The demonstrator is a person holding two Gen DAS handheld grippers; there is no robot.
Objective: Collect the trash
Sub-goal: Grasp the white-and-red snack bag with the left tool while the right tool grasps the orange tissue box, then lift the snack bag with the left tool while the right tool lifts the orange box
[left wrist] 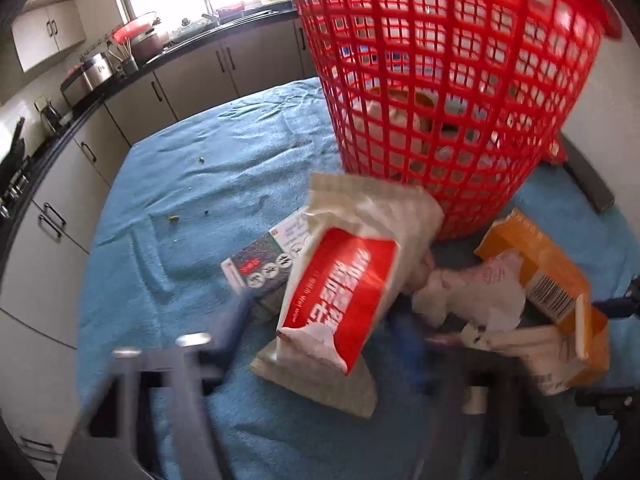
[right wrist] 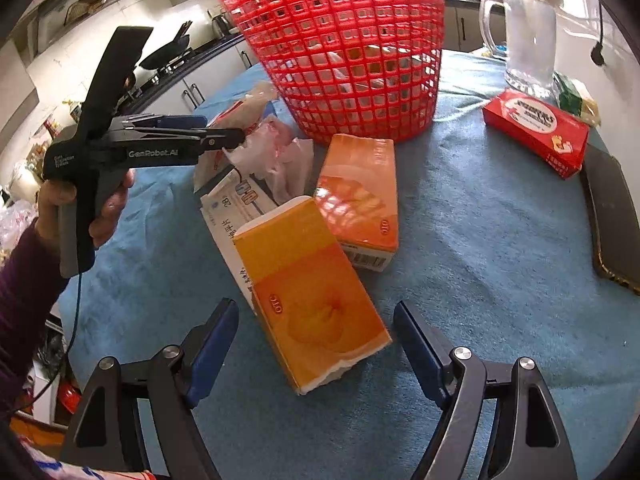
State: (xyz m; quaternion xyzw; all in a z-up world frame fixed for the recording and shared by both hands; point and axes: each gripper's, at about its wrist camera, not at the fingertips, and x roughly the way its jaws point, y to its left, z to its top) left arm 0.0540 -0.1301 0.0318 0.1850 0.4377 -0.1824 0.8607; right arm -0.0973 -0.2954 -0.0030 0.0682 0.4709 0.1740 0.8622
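Note:
A red mesh basket (left wrist: 452, 96) stands on the blue cloth, also in the right wrist view (right wrist: 340, 48), with trash inside. My left gripper (left wrist: 324, 316) is blurred, its fingers spread either side of a red-and-white wet wipe pack (left wrist: 344, 288); contact is unclear. Seen from the right, the left gripper (right wrist: 236, 138) looks nearly closed beside a crumpled white wrapper (right wrist: 276, 156). My right gripper (right wrist: 316, 340) is open, straddling the near orange box (right wrist: 312, 292). A second orange box (right wrist: 360, 196) and a white medicine box (right wrist: 232, 208) lie beyond.
A red box (right wrist: 536, 130) and a glass jug (right wrist: 528, 40) sit at the right. A dark flat object (right wrist: 612, 216) lies at the table's right edge. A small dark printed box (left wrist: 260, 268) lies under the pack. Kitchen counters (left wrist: 120, 76) run behind.

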